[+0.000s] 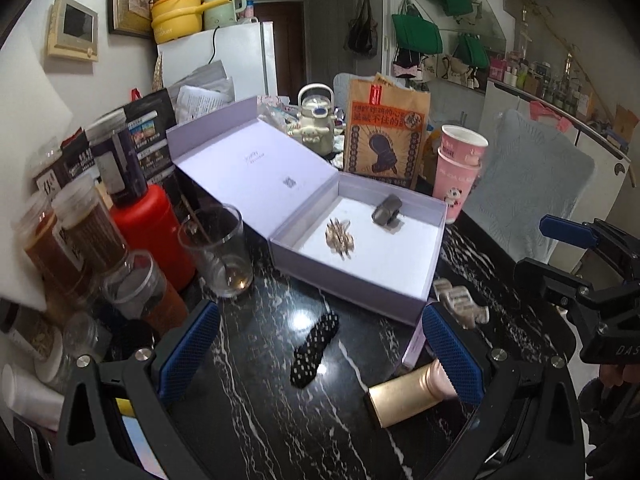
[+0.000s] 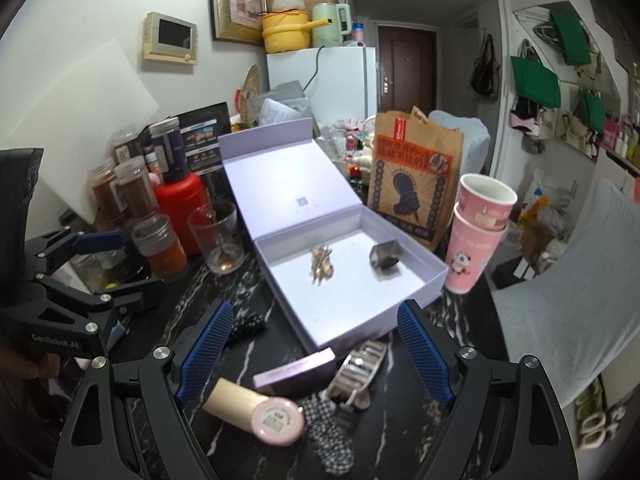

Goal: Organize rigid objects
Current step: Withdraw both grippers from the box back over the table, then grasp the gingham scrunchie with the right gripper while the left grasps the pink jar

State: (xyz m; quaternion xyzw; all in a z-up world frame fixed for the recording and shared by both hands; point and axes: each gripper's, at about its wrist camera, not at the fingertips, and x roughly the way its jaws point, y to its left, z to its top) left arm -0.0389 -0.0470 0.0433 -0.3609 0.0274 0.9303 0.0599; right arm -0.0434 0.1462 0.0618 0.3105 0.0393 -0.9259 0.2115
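An open lilac box (image 1: 348, 280) (image 2: 380, 316) lies on the black marble table, holding a gold hair clip (image 1: 340, 236) (image 2: 322, 266) and a dark grey piece (image 1: 386, 210) (image 2: 384, 258). My left gripper (image 1: 320, 354) is open just above the table, and a black dotted clip (image 1: 316, 354) (image 2: 244, 326) lies between its fingers, untouched. A gold-and-pink tube (image 1: 408, 394) (image 2: 256, 410) lies by its right finger. My right gripper (image 2: 316, 354) is open over the tube, a small lilac case (image 2: 294, 372), a clear hair claw (image 2: 360, 368) (image 1: 460, 300) and a checkered fabric piece (image 2: 328, 428).
Jars, a red bottle (image 1: 152, 232) and a drinking glass (image 1: 218, 252) crowd the left side. A brown paper bag (image 1: 384, 136) and stacked pink cups (image 1: 460, 168) stand behind the box. A pale chair (image 2: 580, 300) is on the right. Each gripper appears at the edge of the other's view.
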